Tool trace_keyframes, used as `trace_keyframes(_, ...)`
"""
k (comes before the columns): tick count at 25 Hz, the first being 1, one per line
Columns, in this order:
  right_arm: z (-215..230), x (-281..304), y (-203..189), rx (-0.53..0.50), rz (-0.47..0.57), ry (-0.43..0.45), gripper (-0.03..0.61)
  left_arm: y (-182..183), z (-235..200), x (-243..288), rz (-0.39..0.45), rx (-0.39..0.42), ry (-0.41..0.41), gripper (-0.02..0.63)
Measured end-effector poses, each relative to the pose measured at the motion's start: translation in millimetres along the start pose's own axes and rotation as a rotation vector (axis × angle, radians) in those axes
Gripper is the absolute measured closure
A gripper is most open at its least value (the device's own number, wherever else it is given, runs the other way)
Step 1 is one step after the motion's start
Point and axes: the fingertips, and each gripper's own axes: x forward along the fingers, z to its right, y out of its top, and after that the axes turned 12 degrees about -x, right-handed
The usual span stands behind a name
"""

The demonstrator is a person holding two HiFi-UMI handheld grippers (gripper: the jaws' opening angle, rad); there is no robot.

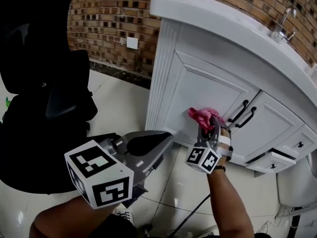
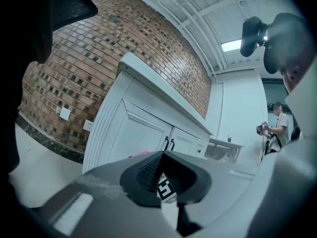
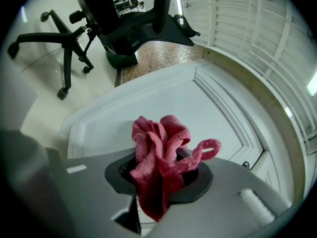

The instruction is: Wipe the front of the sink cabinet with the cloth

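The white sink cabinet (image 1: 198, 83) stands against a brick wall, its left door (image 3: 163, 103) panelled. A bunched pink cloth (image 1: 203, 116) is clamped in my right gripper (image 1: 210, 128), which is shut on it and holds it against the lower part of the left door. In the right gripper view the cloth (image 3: 161, 155) bulges out between the jaws close to the door panel. My left gripper (image 1: 148, 150) hangs low to the left, away from the cabinet, with its jaws shut and nothing between them (image 2: 161, 180).
Black door handles (image 1: 243, 114) sit right of the cloth. Small drawers (image 1: 277, 157) lie at the lower right. A faucet (image 1: 282, 24) stands on the counter. A black office chair (image 1: 44, 98) stands left on the tiled floor. A person (image 2: 277, 125) stands far off.
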Motion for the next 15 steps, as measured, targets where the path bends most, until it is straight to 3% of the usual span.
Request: trace_keyframes(15, -104.8, -0.4, -19.1, 0.014, -0.041, 0.167, 0.46, -5.4, -14.2, -3.5, -0.02, -0.008, 0.035, 0.61)
